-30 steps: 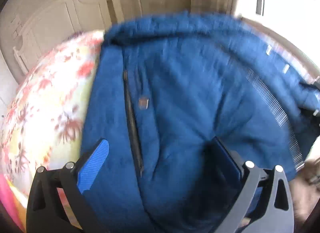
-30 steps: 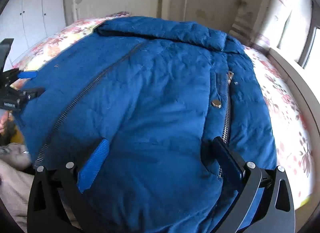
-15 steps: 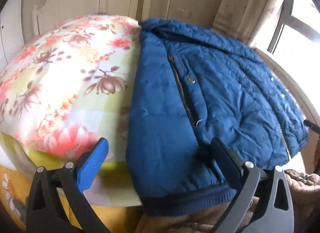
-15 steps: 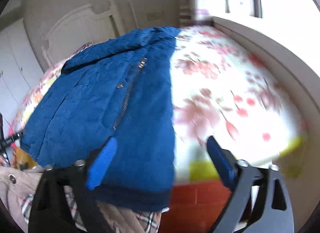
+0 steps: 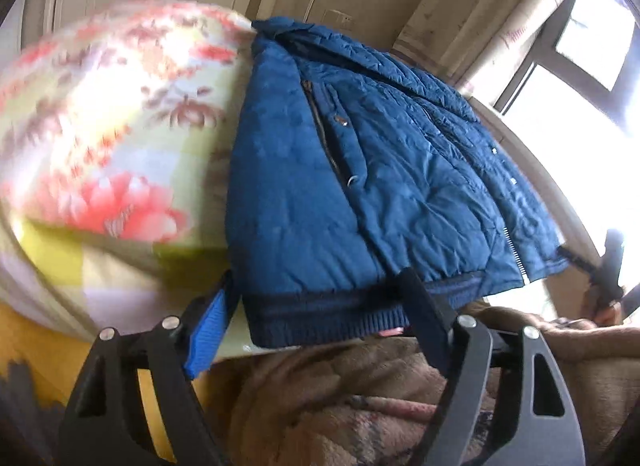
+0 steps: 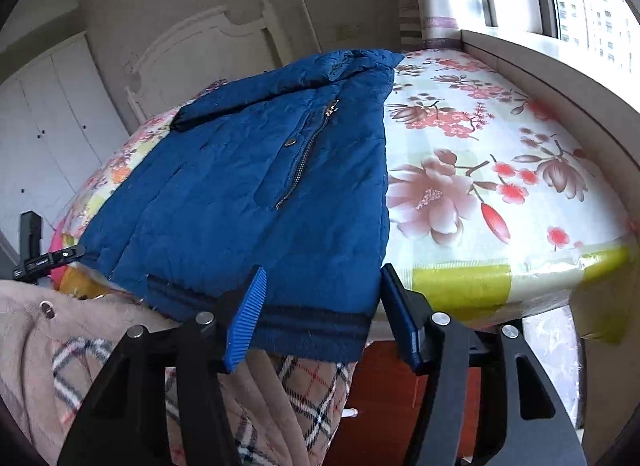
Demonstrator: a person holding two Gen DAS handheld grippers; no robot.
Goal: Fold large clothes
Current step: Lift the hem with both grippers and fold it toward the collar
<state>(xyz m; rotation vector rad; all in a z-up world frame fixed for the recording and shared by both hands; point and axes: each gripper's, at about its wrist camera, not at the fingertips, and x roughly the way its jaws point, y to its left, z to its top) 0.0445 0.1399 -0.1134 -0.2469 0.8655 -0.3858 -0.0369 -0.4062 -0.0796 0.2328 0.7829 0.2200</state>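
Observation:
A dark blue quilted jacket lies flat on the floral bed, its ribbed hem hanging over the near edge. My left gripper straddles the hem's left corner and its jaws are closing, with the hem between them but not pinched. My right gripper straddles the hem's right corner, also closing, and the fabric lies loose between its pads. Each gripper shows small at the edge of the other's view: the right gripper, the left gripper.
A person's beige fleece garment with plaid lining fills the foreground below the hem. A white headboard stands at the far end of the bed. A window ledge runs along the right side and a wardrobe along the left.
Both grippers have drawn back from over the jacket's body to its hem at the near bed edge, moving out toward opposite corners. Both pairs of jaws have narrowed.

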